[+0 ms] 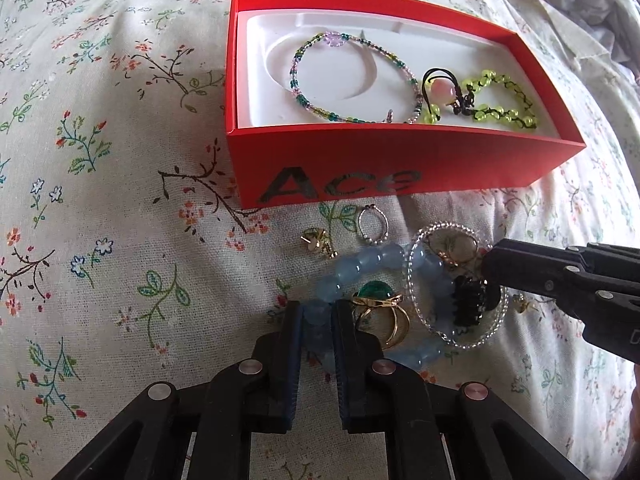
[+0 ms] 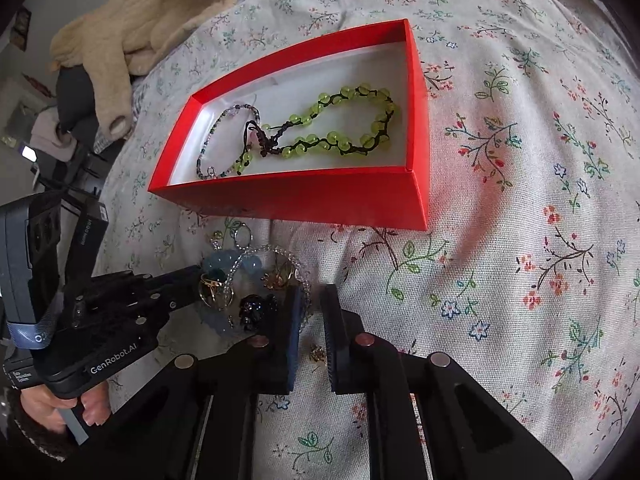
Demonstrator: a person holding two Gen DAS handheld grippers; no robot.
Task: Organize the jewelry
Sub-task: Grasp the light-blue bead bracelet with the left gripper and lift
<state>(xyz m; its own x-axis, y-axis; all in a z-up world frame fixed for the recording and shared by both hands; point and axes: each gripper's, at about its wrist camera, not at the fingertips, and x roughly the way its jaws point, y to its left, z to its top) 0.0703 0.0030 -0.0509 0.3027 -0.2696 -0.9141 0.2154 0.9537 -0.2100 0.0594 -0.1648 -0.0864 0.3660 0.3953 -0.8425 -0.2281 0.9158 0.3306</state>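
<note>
Clamping the left tongs [image 1: 318, 308] on the blue bead bracelet [image 1: 372, 258], lower centre of the left wrist view, with one bead pinched between the pads. Lying on the floral bedsheet [image 1: 120, 160] just below the red box [image 1: 360, 160], tangled with a clear bead bracelet [image 1: 412, 280], a gold ring with a green stone [image 1: 376, 292] and a black ornament [image 1: 468, 304]. Reaching in from the right edge with the right tongs [image 1: 490, 276], jaws nearly together, tips touching the clear strand; not showing whether the pads are pressing on it. Resting inside the box: a multicoloured bead bracelet [image 1: 304, 100] and a yellow-green bead bracelet [image 1: 500, 116].
</note>
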